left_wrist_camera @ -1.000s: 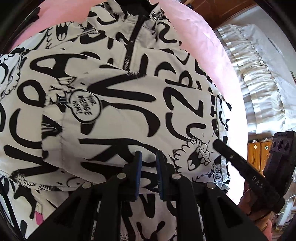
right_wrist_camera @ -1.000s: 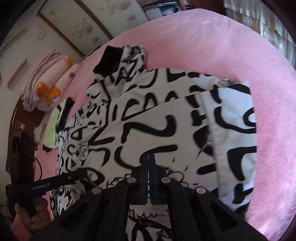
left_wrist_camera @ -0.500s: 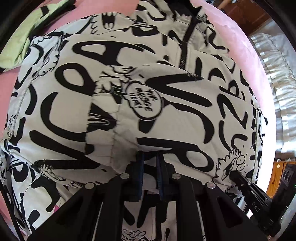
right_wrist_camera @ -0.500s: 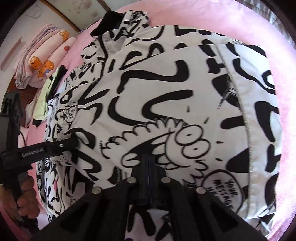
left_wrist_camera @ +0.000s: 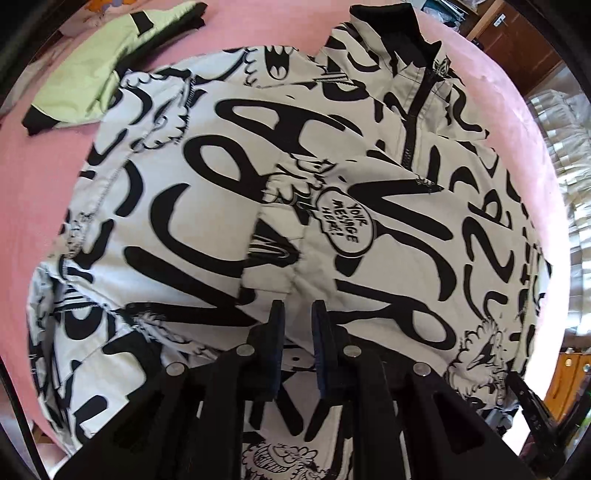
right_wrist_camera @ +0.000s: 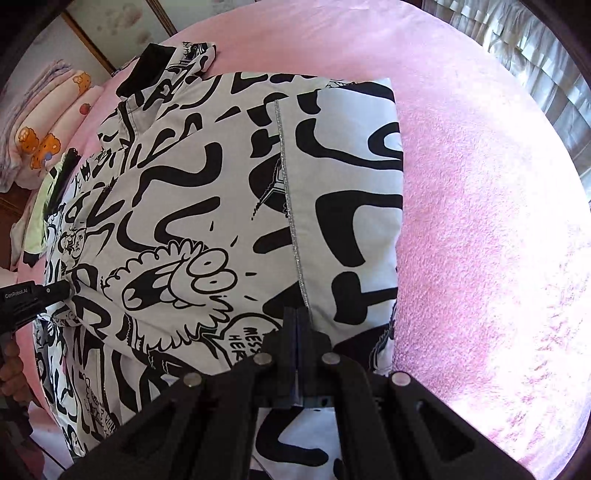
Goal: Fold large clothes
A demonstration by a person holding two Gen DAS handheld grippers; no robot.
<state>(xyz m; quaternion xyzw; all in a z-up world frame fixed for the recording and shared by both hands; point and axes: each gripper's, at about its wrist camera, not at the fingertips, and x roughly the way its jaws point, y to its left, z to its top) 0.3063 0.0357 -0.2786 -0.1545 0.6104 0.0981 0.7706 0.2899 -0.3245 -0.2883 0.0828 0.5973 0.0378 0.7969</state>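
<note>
On the pink bed (right_wrist_camera: 480, 206) lies the jacket (left_wrist_camera: 207, 229) — white cloth with black graffiti letters and cartoon figures — spread across most of the cover, its black collar (left_wrist_camera: 388, 18) and zip toward the far edge. One side panel is folded over the front, its stitched seam running down the top layer in the right wrist view, and its outer edge runs straight beside bare pink cover.

Left gripper (left_wrist_camera: 298, 314) points steeply down over the near part of the jacket, jaws a narrow gap apart; whether cloth is pinched between them I cannot tell. Right gripper (right_wrist_camera: 298, 319) also points down, jaws pressed together at the near end of the seam — whether any cloth is caught there I cannot tell either.

A pale green garment (left_wrist_camera: 99, 62) lies on the bed by the far left corner, just beside the jacket. Folded bedding (right_wrist_camera: 44, 125) with orange bears sits beyond the bed's left edge.
</note>
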